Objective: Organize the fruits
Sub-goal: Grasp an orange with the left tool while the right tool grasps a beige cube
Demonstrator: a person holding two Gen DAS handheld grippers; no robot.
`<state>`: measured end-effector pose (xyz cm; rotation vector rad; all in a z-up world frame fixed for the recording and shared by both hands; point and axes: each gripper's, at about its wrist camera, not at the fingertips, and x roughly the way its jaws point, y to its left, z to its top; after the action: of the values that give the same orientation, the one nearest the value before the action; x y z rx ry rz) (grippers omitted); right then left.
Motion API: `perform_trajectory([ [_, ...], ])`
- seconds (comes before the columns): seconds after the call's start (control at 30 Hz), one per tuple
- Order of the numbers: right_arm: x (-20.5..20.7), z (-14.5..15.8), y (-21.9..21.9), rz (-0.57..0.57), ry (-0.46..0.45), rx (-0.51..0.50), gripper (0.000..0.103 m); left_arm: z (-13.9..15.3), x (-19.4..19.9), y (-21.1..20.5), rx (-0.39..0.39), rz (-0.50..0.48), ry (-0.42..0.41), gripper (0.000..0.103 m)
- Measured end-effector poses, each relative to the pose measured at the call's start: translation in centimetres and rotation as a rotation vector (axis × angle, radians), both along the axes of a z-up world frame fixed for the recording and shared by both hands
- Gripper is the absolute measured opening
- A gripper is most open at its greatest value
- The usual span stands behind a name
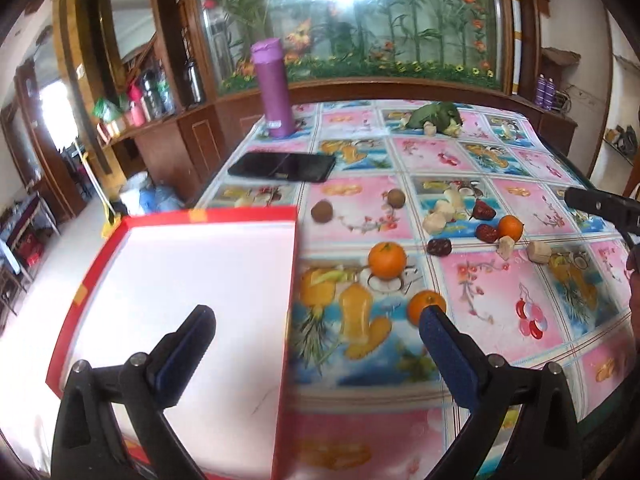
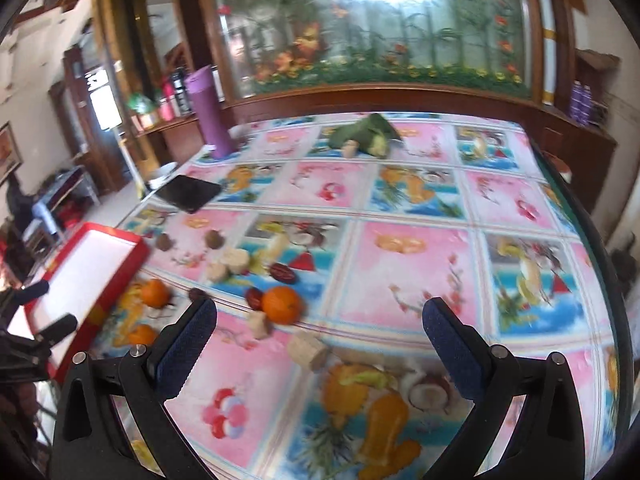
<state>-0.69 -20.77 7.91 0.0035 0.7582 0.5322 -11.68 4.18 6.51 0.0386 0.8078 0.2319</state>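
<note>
A red box lid with a white inside (image 1: 192,280) lies at the table's left edge, also seen as the red box (image 2: 80,276). Three oranges lie on the patterned cloth: one (image 1: 387,260), one (image 1: 426,306) by my left gripper's right fingertip, one (image 1: 510,227) further right. Dark red dates (image 1: 439,247), brown round fruits (image 1: 322,211) and pale chunks (image 1: 436,220) lie scattered. My left gripper (image 1: 316,320) is open over the lid's right edge, holding nothing. My right gripper (image 2: 320,316) is open above an orange (image 2: 281,305) and a pale chunk (image 2: 308,350).
A black phone (image 1: 282,167) lies behind the lid. A purple flask (image 1: 274,88) stands at the back left. A green leaf bundle (image 1: 436,117) sits at the far edge. The table's right edge (image 2: 592,264) curves close. A wooden cabinet with a painted glass panel stands behind.
</note>
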Motion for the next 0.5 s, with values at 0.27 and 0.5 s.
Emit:
perform_trajectory([
  [0.27,3.6,-3.4,-0.1,0.042,0.271,0.139,0.092,-0.8,1.4,-1.3,0.044,-0.021,0.03,0.103],
  [0.5,2.3,-2.6,-1.3,0.085,0.276,0.105,0.077,-2.7,1.1,-3.1,-0.032,-0.076,0.052,0.103],
])
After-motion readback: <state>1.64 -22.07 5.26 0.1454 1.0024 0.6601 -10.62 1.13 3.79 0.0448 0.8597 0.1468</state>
